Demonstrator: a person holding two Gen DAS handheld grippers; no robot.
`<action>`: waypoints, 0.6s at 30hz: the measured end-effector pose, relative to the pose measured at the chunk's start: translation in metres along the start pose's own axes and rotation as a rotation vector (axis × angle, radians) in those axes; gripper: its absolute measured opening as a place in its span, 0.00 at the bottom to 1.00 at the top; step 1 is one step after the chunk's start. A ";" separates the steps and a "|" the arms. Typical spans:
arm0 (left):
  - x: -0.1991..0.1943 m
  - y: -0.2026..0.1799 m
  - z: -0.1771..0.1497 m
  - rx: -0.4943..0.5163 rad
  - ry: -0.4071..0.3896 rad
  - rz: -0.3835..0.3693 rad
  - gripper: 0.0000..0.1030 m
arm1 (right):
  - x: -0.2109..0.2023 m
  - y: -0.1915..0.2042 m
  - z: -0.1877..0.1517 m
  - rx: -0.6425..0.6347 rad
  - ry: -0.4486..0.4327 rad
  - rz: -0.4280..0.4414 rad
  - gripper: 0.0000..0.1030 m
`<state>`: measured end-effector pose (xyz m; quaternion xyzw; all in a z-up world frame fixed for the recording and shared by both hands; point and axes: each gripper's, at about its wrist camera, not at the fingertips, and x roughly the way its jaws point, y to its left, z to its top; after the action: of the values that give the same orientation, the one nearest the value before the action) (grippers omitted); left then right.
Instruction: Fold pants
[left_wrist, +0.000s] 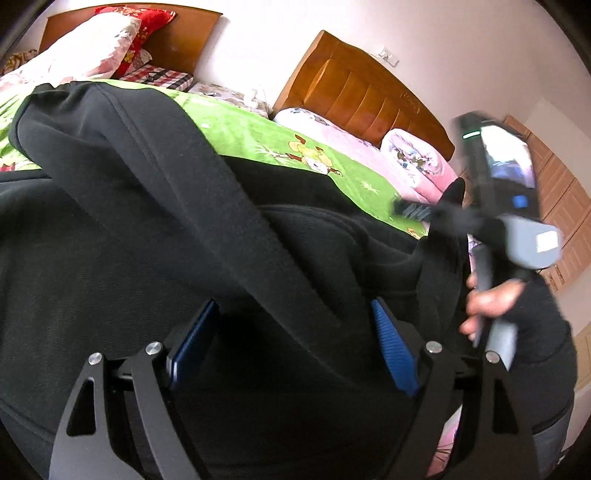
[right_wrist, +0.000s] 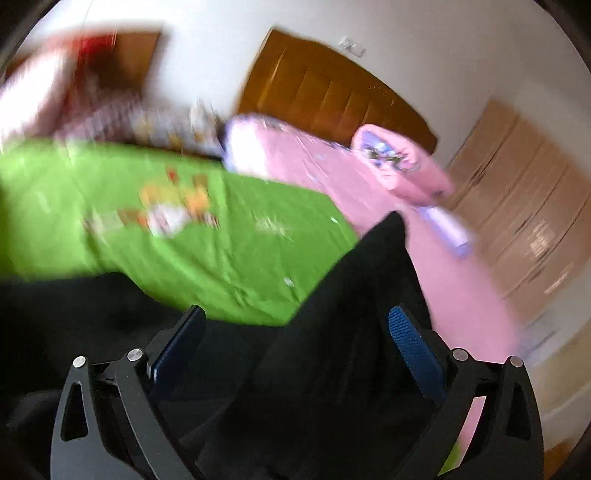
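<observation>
Nearest in the left wrist view, the left claw (left_wrist: 295, 343) stands wide apart, its blue pads (left_wrist: 393, 350) clear on both sides of a raised fold of the black pants (left_wrist: 147, 177); the cloth passes between the jaws but neither pad presses on it. In the right wrist view the right claw (right_wrist: 299, 354) is likewise spread wide, with a peak of the same pants (right_wrist: 354, 295) rising between its pads and nothing clamped.

The pants lie directly under and ahead of both claws, on the green bedspread (left_wrist: 266, 136). The raised fold runs from the near right, at the left claw, to the far left, so its long axis crosses the bed diagonally. The left claw sits squarely over that ridge and seems the nearer for the next pinch. The right claw, held by a gloved hand (left_wrist: 513, 299), is at the right edge of the cloth and blurred.

Beyond lie a pink quilt (left_wrist: 417, 162) and a wooden headboard (left_wrist: 369, 96).
</observation>
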<state>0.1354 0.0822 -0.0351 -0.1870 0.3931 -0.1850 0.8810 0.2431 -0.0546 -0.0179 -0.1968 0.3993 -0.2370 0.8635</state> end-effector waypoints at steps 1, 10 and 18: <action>0.000 -0.001 -0.001 0.003 -0.001 -0.003 0.81 | 0.002 0.006 -0.009 -0.039 -0.001 -0.038 0.93; -0.006 -0.001 -0.004 -0.005 -0.032 -0.009 0.84 | 0.011 -0.139 -0.149 0.428 0.051 0.313 0.93; -0.004 0.001 -0.001 -0.012 -0.018 -0.024 0.87 | 0.044 -0.178 -0.199 0.683 -0.041 0.666 0.91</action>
<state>0.1323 0.0850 -0.0339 -0.1985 0.3841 -0.1916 0.8811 0.0677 -0.2535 -0.0702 0.2321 0.3230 -0.0612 0.9155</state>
